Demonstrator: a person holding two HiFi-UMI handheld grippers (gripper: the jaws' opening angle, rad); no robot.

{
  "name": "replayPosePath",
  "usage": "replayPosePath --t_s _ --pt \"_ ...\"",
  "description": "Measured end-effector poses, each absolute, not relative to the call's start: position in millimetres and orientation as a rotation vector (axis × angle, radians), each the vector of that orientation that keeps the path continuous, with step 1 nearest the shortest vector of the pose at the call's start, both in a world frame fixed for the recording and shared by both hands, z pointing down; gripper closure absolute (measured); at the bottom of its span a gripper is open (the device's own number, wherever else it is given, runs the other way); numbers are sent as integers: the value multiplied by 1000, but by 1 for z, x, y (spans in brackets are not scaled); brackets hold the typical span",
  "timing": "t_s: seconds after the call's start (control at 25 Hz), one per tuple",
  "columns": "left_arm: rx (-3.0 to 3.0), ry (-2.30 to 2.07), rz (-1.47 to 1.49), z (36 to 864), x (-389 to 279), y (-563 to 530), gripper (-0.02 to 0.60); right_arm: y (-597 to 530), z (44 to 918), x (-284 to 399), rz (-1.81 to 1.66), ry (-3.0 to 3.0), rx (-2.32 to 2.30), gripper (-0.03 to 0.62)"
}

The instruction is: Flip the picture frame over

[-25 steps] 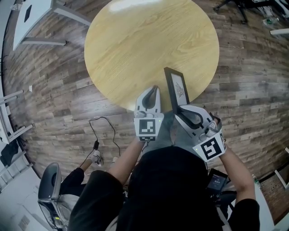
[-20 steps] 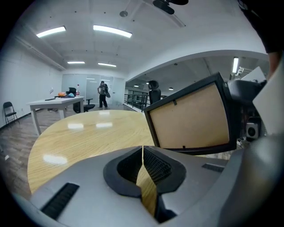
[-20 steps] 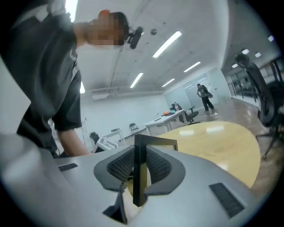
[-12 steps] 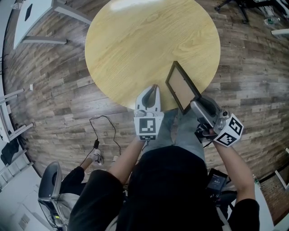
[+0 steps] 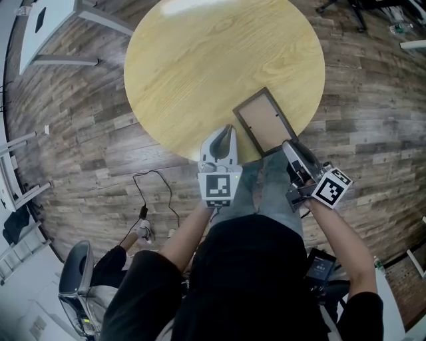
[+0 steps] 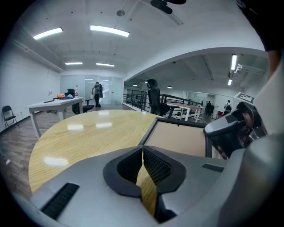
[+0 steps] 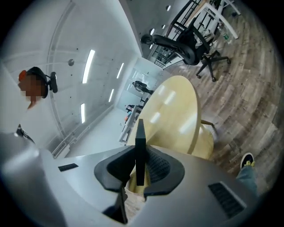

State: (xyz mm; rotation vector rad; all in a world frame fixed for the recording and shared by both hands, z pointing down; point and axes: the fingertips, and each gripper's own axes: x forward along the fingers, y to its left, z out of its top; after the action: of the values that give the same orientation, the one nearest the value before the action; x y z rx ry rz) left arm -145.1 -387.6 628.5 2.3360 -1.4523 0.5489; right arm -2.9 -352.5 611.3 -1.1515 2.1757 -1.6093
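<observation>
Since half a second ago the picture frame has dropped from a steep tilt to lie almost flat, brown backing up; the right gripper has swung lower with it; the left gripper has stayed in place.

Head view. Picture frame, one; grippers, two; round wooden table, one. The frame lies on the table's near right part, with one corner toward the person; the right gripper clamps that near corner; the left gripper sits just beside the frame's left side, apart from it, over the table's near rim. Around: black cable, one, on the plank floor; grey chair, one, lower left; white table, one, upper left. The person's body hides the floor below the grippers.

Left gripper view. The jaws are closed tip to tip with nothing between them; the gripper's grey body blocks the near table edge. The frame's backing and dark rim lie ahead and to the right; the right gripper meets its far right side. One standing person is far back.

Right gripper view. The jaws are pinched narrow on the frame's black edge, a thin bar between the pads; the table top extends beyond. Office chair, one; shoe, one, at lower right.
</observation>
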Motion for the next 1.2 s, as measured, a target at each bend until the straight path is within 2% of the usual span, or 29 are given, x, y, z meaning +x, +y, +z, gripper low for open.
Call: replayPosePath --t_s 0.8,1.2 --pt "2355 -1434 587 629 -143 -385 558 -331 655 -12 -2067 2100 -1312 482" --pt "2353 -1444 609 632 -142 -389 558 -343 656 -20 -1905 2652 -1376 441"
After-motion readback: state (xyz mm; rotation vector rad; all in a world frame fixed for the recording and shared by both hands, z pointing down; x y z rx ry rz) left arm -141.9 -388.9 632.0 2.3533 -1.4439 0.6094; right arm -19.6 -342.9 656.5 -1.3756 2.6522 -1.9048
